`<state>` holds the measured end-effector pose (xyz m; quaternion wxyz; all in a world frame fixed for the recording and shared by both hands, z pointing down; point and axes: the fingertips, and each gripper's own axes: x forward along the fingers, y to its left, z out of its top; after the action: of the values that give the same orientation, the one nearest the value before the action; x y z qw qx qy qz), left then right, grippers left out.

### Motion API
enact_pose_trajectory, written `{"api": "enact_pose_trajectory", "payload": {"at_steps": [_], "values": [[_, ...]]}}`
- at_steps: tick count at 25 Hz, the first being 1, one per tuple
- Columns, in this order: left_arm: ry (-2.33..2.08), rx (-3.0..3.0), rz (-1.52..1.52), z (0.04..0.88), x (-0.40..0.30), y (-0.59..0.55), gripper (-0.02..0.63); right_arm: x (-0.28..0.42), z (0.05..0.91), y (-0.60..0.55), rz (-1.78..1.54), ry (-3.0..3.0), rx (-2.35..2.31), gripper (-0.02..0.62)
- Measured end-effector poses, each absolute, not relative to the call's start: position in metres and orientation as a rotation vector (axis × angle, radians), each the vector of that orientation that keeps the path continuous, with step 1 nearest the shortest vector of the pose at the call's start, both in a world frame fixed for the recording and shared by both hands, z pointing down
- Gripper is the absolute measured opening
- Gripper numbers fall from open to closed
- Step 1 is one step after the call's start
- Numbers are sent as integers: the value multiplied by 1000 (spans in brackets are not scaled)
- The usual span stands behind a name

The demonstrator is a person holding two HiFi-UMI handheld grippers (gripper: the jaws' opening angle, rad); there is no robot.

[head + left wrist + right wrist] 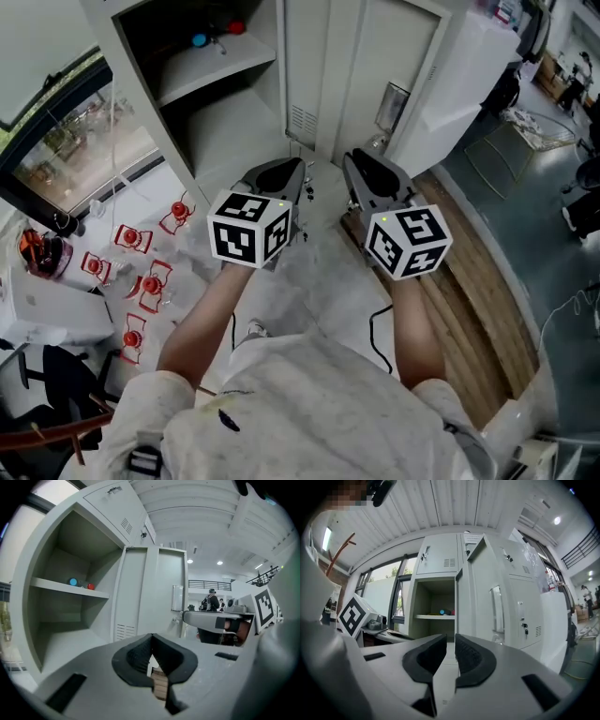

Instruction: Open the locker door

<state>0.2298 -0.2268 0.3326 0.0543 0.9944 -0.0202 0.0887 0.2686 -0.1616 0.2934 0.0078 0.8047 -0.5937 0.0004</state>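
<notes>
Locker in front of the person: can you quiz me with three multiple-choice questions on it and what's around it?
1. Where do the small blue object and the small red object lie?
A) on the shelf
B) on the floor
C) between a gripper's jaws

2. How many marker cubes show in the head view?
A) one
B) two
C) four

3. How does the locker door stand?
A) shut
B) swung open
C) taken off

Answers:
1 A: both rest on the shelf inside the open compartment.
2 B: there is a left cube and a right cube.
3 B: the compartment is exposed, and the door stands out beside it.
</notes>
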Motion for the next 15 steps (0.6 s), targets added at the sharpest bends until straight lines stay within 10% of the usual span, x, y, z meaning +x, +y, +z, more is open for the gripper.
{"api": "enact_pose_trajectory", "payload": {"at_steps": [15], "values": [[-414,2990,273,336,164,-257,6,212,301,-202,19,-2131,2288,5]]}}
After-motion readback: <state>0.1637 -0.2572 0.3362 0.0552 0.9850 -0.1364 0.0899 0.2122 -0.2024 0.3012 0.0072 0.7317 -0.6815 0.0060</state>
